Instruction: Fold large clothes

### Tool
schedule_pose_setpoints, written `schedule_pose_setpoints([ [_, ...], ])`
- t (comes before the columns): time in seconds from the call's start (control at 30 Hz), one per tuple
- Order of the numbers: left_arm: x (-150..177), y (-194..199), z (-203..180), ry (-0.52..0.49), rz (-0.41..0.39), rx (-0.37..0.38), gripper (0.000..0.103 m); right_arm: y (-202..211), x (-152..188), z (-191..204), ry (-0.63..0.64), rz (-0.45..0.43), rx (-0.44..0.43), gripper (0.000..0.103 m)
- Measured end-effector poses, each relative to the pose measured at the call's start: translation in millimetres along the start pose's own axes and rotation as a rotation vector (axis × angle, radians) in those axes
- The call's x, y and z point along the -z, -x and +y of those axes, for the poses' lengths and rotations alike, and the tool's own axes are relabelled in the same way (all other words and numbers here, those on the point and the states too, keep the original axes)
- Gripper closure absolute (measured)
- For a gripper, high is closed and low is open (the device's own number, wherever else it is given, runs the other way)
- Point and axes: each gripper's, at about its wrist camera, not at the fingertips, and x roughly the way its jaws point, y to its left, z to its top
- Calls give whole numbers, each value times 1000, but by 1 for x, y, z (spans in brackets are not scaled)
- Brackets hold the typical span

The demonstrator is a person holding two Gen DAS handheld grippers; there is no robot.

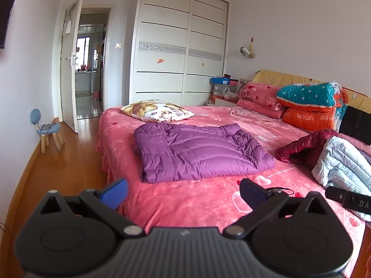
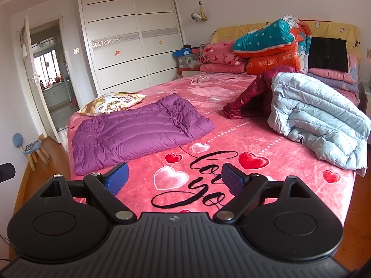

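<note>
At the bottom of the left wrist view the left gripper (image 1: 183, 193) has its blue pads spread wide apart with nothing between them, held over the near edge of the bed (image 1: 185, 203). In the right wrist view the right gripper (image 2: 174, 180) is likewise spread wide and holds nothing, above the pink blanket (image 2: 266, 139) with its red and white hearts and black lettering.

Just beyond the grippers, in the middle of the left view and the centre left of the right view, the purple jacket (image 1: 197, 153) (image 2: 136, 132) lies flat on the blanket, folded into a rough rectangle. It touches neither gripper.

To the right, a light blue jacket (image 1: 343, 164) (image 2: 317, 120) sits in a loose heap near the right edge of the bed. A dark red jacket (image 1: 301, 148) (image 2: 250, 97) lies crumpled just beside and partly behind it.

Behind the purple jacket a floral pillow (image 1: 157, 111) (image 2: 113, 103) rests at the bed's far left side. At the upper right, pink pillows (image 1: 259, 99) and a pile of teal and orange quilts (image 1: 310, 106) (image 2: 269, 48) are stacked against the yellow headboard (image 1: 285, 78).

Farther back stand the white wardrobe (image 1: 178, 41) (image 2: 129, 32) and, at the left, an open door (image 1: 69, 64). A small blue chair (image 1: 46, 129) (image 2: 30, 148) stands on the wooden floor (image 1: 69, 166) by the left wall.
</note>
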Motion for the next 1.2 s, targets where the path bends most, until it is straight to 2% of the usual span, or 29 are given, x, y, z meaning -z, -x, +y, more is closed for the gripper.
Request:
schedule_pose_setpoints([
  [0.27, 6, 7, -8, 32, 12, 8, 1, 5, 2, -6, 11, -36, 18, 0],
  [0.8, 20, 15, -23, -14, -4, 1, 1, 3, 11, -7, 36, -76, 59, 0],
  [1.2, 27, 11, -23, -18, 27, 2, 1, -5, 20, -3, 58, -53, 55, 0],
])
